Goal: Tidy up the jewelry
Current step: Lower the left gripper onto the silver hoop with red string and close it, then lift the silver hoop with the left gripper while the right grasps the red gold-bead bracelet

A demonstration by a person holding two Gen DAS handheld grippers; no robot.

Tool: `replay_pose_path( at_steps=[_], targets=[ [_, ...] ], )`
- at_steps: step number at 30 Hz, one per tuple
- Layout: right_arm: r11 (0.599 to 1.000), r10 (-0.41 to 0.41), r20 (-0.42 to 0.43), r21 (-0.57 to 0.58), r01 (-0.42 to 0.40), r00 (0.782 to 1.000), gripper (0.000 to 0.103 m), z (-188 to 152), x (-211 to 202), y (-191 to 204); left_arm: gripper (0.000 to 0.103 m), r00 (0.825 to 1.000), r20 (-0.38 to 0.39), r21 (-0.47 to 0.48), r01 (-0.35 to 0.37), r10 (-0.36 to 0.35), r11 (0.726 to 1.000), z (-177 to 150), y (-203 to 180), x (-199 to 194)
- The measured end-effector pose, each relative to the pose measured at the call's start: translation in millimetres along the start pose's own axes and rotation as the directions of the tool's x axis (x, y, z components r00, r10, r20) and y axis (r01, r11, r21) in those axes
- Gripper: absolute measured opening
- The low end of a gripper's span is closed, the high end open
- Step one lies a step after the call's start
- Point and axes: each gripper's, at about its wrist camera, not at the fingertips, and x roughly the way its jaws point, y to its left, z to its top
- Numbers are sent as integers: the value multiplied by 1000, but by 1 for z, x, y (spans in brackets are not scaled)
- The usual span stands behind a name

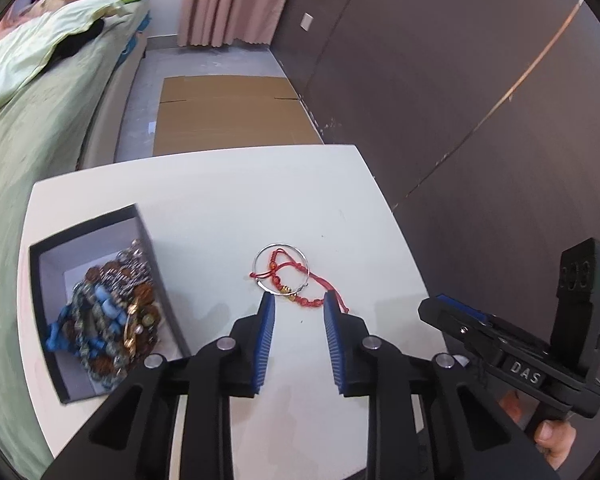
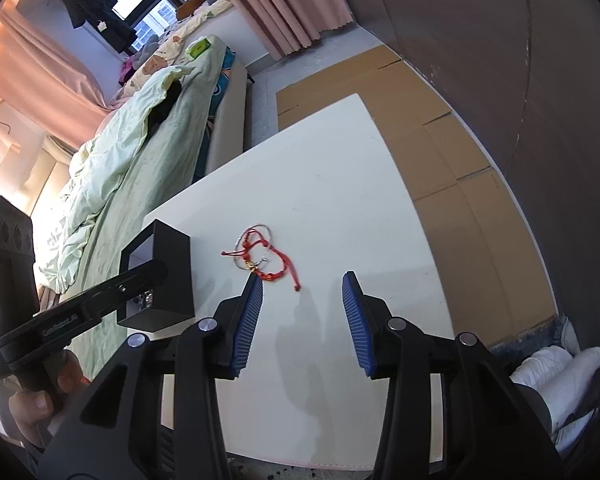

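A silver bangle [image 1: 281, 267] and a red cord bracelet [image 1: 300, 286] with gold beads lie tangled together on the white table [image 1: 220, 208]. They also show in the right wrist view, the bangle [image 2: 240, 240] and the red bracelet [image 2: 278, 266]. A black box [image 1: 46, 312] at the table's left holds several beaded bracelets [image 1: 108, 312]; the box also shows in the right wrist view [image 2: 172, 276]. My left gripper [image 1: 299, 302] is open and empty, just short of the red bracelet. My right gripper [image 2: 302, 284] is open and empty, near the bracelet's cord end.
A bed with a green quilt [image 1: 40, 92] runs along the table's left side. Flat cardboard [image 1: 232, 112] covers the floor beyond the table. A dark wall [image 1: 460, 100] stands to the right. Pink curtains [image 1: 228, 0] hang at the back.
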Motion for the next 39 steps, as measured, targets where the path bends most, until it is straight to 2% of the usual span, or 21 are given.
replay_pose_path(
  at_steps=[10, 18, 23, 31, 35, 36, 39],
  targets=[
    [999, -2, -25, 32, 3, 1000, 43, 1, 9, -16, 19, 994, -102, 115, -27, 39, 993, 12, -20, 53],
    [998, -11, -44, 59, 14, 999, 43, 0, 14, -28, 19, 978, -175, 272, -63, 114, 960, 18, -43, 87],
    [998, -20, -44, 56, 22, 999, 43, 2, 14, -28, 16, 968, -200, 312, -84, 152, 946, 20, -43, 101],
    [998, -10, -59, 61, 14, 998, 43, 1, 23, -29, 15, 961, -229, 307, -83, 158, 948, 18, -31, 116],
    [999, -6, -64, 47, 9, 998, 43, 3, 25, -23, 6, 963, -218, 300, -88, 158, 950, 20, -26, 117],
    [999, -6, -63, 43, 9, 998, 43, 3, 25, -21, 2, 964, -223, 278, -81, 147, 957, 21, -22, 117],
    [1000, -7, -62, 26, 8, 998, 43, 8, 27, -14, 0, 968, -227, 201, -64, 110, 978, 27, -7, 114]
  ],
)
